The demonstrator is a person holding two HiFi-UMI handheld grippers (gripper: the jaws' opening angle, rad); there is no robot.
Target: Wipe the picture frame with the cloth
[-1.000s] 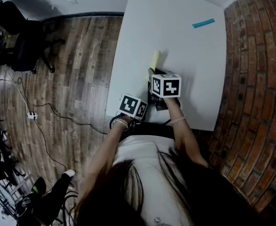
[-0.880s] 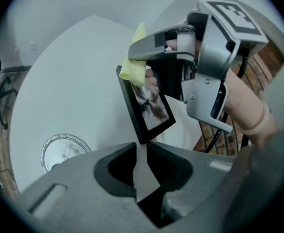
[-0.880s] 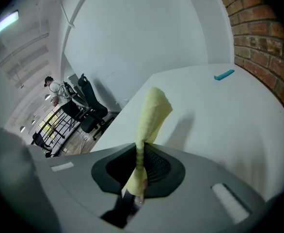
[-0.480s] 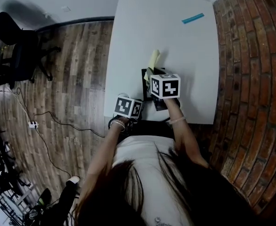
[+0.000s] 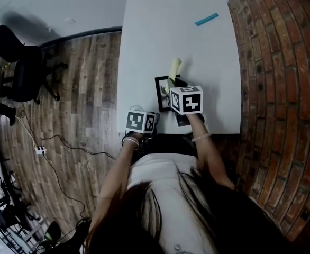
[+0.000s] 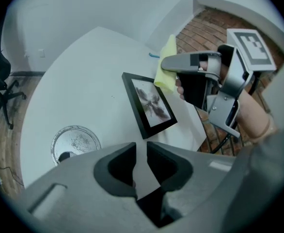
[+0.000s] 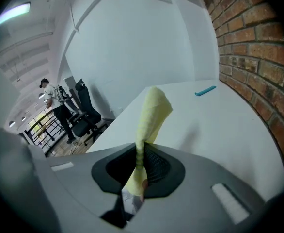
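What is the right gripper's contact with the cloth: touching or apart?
Touching. In the right gripper view the right gripper is shut on the cloth: its pads pinch the yellow fabric's lower end.

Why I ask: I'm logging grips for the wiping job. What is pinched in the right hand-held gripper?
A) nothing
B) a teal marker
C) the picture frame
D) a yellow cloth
D: the right gripper view shows the yellow cloth clamped between the jaws of the right hand-held gripper and sticking up past them.
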